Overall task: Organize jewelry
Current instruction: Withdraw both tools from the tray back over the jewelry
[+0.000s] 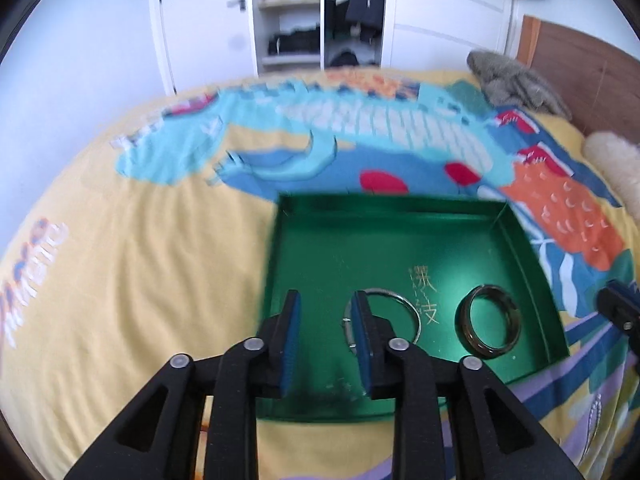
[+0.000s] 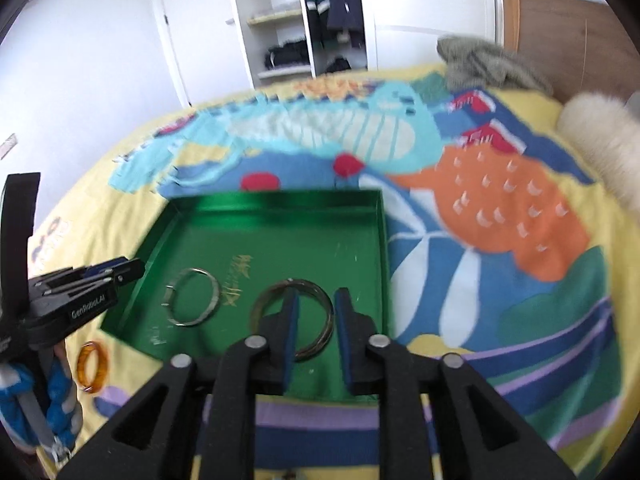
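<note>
A big bed cover (image 1: 120, 240) with bright pictures lies under a green tray (image 2: 376, 240). Two bangles are in the tray: a silver bangle (image 2: 194, 298) and a dark bangle (image 1: 489, 322) side by side. An orange bangle (image 2: 93, 366) waits outside on the cover. The left gripper (image 1: 326, 336) and right gripper (image 2: 316, 334) both stand apart, holding nothing. I think the two bangles are just dropped off. Next, the orange one needs picking up.

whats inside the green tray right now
Two bangles lie flat in the green tray: a thin silver bangle on the left, a dark bangle on the right. Tool fingers cover part of each.
</note>
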A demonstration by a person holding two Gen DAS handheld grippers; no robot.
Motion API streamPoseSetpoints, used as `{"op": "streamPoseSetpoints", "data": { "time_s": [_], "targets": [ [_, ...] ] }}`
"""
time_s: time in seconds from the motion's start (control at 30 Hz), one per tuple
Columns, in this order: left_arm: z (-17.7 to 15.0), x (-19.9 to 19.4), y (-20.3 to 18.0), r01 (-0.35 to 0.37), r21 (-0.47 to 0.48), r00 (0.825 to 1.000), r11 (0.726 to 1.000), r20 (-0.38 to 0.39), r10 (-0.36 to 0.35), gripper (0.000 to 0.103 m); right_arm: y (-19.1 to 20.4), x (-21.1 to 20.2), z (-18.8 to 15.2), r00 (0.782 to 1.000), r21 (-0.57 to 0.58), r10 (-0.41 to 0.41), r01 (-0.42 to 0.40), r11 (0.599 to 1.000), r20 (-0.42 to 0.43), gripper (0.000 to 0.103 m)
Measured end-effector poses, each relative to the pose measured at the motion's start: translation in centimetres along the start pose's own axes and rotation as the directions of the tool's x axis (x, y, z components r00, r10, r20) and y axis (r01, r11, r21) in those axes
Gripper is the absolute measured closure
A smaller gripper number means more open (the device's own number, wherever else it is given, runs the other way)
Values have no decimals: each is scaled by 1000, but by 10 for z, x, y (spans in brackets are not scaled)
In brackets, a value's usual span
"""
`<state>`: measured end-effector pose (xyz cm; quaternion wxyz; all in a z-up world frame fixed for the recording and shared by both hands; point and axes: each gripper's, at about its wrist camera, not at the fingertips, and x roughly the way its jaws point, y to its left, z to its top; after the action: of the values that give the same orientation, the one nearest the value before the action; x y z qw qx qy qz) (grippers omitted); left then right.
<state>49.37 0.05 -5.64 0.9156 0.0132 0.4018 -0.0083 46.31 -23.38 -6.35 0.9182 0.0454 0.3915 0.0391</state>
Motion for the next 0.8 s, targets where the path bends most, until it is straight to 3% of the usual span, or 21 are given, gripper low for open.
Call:
{"op": "streamPoseSetpoints", "data": {
  "time_s": [0.03,0.17,0.43,0.63,0.8],
  "targets": [
    [-1,-20,7,-3,-3,1000,1000,30,3,66,1,-19,0,1000,-11,2,-2,1000,26,74],
    [-10,-83,42,-4,-25,996,1000,83,6,64,-2,-101,-11,993,-11,14,-13,1000,121,73],
    [-61,-180,106,-60,-50,991,997,119,66,62,-7,-218,-59,980,6,-16,15,1000,198,73],
    [-96,-217,140,-84,-91,988,992,119,95,62,-12,-272,-91,973,32,-34,27,999,227,73],
    [-122,-221,150,-72,-107,992,992,99,83,62,-16,-291,-119,973,63,-37,23,998,227,73]
  ]
}}
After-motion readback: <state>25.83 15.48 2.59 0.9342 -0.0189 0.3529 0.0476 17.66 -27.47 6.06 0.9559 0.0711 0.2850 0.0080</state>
